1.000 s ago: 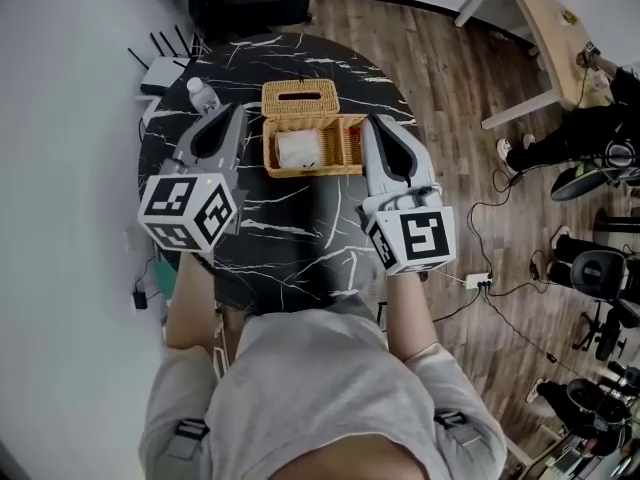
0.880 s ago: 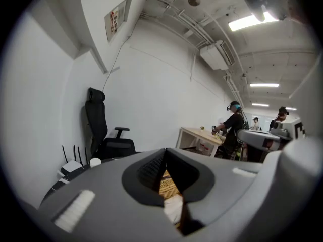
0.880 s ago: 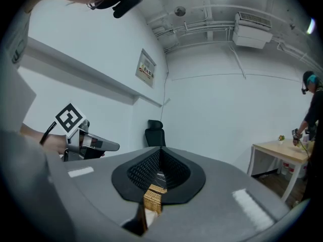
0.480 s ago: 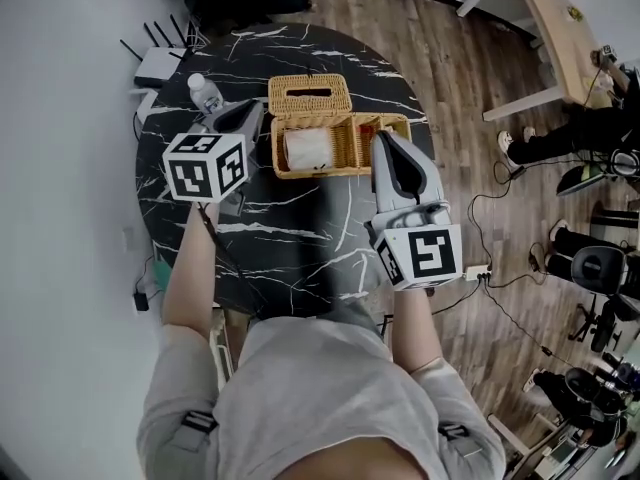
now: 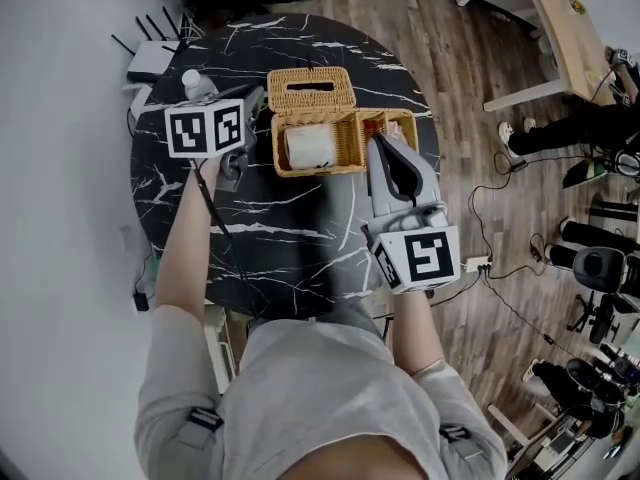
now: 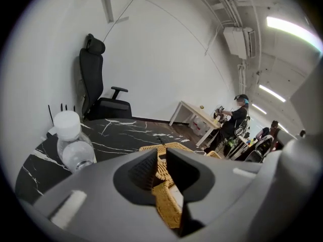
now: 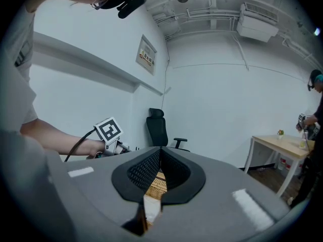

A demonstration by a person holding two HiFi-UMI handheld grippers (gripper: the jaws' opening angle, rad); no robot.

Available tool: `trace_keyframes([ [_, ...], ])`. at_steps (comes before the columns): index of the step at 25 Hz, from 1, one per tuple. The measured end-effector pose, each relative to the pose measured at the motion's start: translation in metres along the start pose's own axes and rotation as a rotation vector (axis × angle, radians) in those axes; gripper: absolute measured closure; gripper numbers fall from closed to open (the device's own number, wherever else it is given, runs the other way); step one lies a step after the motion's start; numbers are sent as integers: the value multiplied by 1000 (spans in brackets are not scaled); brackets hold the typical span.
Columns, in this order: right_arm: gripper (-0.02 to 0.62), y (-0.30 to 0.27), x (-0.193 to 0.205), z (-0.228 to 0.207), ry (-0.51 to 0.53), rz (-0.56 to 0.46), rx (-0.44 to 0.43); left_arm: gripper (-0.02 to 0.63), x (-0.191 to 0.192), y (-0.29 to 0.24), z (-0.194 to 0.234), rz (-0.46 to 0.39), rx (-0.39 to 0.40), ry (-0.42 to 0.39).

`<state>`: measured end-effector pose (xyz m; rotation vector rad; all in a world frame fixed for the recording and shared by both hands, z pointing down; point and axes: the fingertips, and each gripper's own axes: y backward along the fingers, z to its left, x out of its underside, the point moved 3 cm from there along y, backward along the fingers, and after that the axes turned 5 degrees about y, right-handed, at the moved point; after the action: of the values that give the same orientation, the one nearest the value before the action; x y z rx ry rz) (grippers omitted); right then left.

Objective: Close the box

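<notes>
A wicker box (image 5: pixel 318 169) stands open on the round black marble table (image 5: pixel 290 228), with a white pack (image 5: pixel 307 146) inside. Its slotted lid (image 5: pixel 310 90) lies back behind it, and a second wicker flap (image 5: pixel 395 125) hangs at its right. My left gripper (image 5: pixel 254 98) is shut and empty, just left of the box. In the left gripper view (image 6: pixel 162 153) the box's wicker wall (image 6: pixel 166 210) shows straight ahead past the jaws. My right gripper (image 5: pixel 381 145) is shut and empty at the box's front right corner; the right gripper view (image 7: pixel 160 151) shows wicker (image 7: pixel 159 183) beyond its jaws.
A clear water bottle (image 5: pixel 197 85) (image 6: pixel 73 145) stands close by the left gripper's left side. A white router (image 5: pixel 150 63) sits at the table's far left edge. A black office chair (image 6: pixel 98 84) stands behind the table, and a wooden desk (image 5: pixel 560 28) stands far right.
My left gripper has dropped and moved toward the far left side of the box, beside the bottle. The right gripper has sunk a little and stays at the box's right.
</notes>
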<state>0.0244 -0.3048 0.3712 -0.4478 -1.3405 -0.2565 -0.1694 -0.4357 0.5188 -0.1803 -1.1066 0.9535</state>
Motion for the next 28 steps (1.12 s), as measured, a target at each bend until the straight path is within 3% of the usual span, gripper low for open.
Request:
trace_keyframes([
  [4,591,-3,1,-1,3,9,9,535,7,-20,5,47,29,48],
  [6,591,-5,3,-2,3,16,14,469,9,-30,9,70,31,65],
  [9,591,-6,7,-3,4,29,23,457,8,-44,16,98,45,116],
  [18,591,-6,17,-11,4,70,59,446,16,-80,34,163,45,204],
  [28,591,-9,25,-17,3,92,82,439,30,-99,44,199,98,322],
])
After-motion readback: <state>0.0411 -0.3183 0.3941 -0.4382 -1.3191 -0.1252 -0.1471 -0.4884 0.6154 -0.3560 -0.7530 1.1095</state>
